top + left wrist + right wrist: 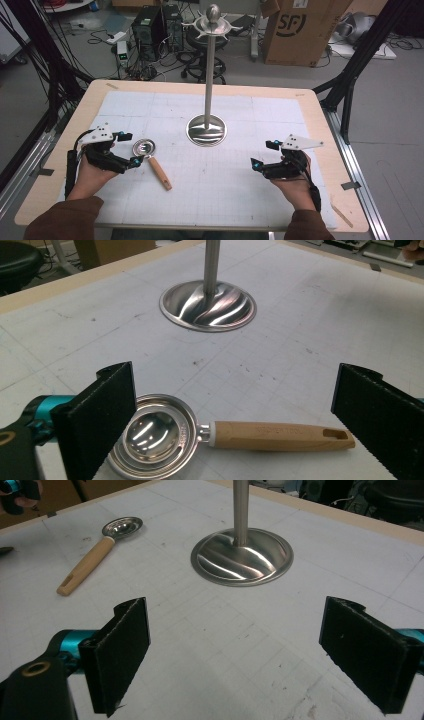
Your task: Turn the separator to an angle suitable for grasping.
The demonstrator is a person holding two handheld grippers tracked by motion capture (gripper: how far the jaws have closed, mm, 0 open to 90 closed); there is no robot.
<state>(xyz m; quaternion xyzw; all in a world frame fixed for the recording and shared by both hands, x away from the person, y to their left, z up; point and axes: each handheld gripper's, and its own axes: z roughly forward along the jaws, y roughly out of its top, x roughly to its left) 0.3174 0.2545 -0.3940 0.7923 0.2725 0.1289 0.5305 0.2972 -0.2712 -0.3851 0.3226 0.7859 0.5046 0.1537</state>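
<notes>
A metal scoop with a round steel bowl and a light wooden handle (159, 171) lies flat on the white mat, left of centre. In the left gripper view the scoop (210, 435) lies between the wide-apart jaws, bowl by the left jaw. My left gripper (129, 149) is open just left of the bowl. A steel stand with a round base (206, 130) and a tall pole topped by hooks rises at mid-table. My right gripper (263, 155) is open over bare mat, right of the stand. The right gripper view shows the stand base (242, 556) and the scoop (95, 555) farther off.
The wooden table (320, 120) carries a white gridded mat (235, 170). A wooden stick (341, 214) lies at the near right corner. Beyond the far edge stand computer cases (155, 30), a stool, cables and a cardboard box (300, 30).
</notes>
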